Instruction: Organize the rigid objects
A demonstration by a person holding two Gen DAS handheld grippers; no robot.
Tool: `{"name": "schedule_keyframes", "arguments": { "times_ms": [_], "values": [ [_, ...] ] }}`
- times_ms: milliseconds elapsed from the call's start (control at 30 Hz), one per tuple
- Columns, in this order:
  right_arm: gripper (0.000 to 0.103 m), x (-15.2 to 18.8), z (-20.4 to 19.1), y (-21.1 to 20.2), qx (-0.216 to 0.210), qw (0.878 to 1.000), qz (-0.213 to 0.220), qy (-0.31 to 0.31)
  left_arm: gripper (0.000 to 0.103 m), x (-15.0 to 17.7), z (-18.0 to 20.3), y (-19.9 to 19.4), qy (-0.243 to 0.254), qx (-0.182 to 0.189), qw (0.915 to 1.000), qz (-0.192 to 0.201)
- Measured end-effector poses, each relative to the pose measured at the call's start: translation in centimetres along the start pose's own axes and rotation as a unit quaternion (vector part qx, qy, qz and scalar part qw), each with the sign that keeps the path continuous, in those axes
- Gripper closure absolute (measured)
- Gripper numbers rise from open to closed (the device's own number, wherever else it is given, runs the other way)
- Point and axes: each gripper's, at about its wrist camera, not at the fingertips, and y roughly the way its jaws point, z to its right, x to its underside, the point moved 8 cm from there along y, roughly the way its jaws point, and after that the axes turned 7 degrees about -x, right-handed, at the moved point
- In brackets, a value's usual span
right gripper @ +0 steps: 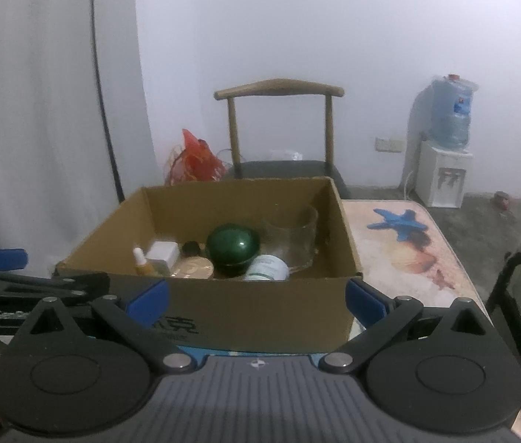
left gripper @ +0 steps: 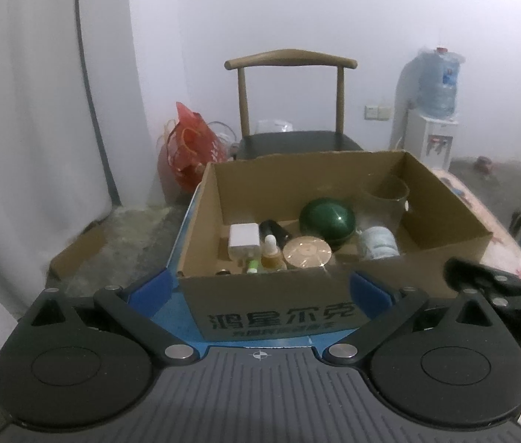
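Note:
An open cardboard box point(left gripper: 271, 295) stands on the table and also shows in the right wrist view point(right gripper: 256, 310). Inside it lie a green round jar point(left gripper: 327, 219), a gold lid point(left gripper: 307, 253), a white charger point(left gripper: 244, 240), a small dropper bottle point(left gripper: 272, 254), a white tub point(left gripper: 378, 241) and a clear glass cup point(left gripper: 384, 199). My left gripper point(left gripper: 260, 288) is open and empty, its blue fingertips either side of the box's near wall. My right gripper point(right gripper: 256, 299) is open and empty, just in front of the same wall.
A wooden chair point(left gripper: 292, 110) stands behind the table. A red bag point(left gripper: 190, 147) lies on the floor at its left. A water dispenser point(left gripper: 434, 110) stands at the right wall. A blue starfish print point(right gripper: 399, 223) marks the tablecloth right of the box.

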Motion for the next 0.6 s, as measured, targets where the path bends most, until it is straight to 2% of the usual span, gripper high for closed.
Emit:
{"name": "schedule_keyframes", "arguments": {
  "times_ms": [600],
  "values": [
    [0.000,0.35,0.42,0.39,0.009,1.000,-0.012,0.006,0.000,0.30,-0.08,0.42,-0.001,-0.002,1.0000,-0.009]
  ]
}}
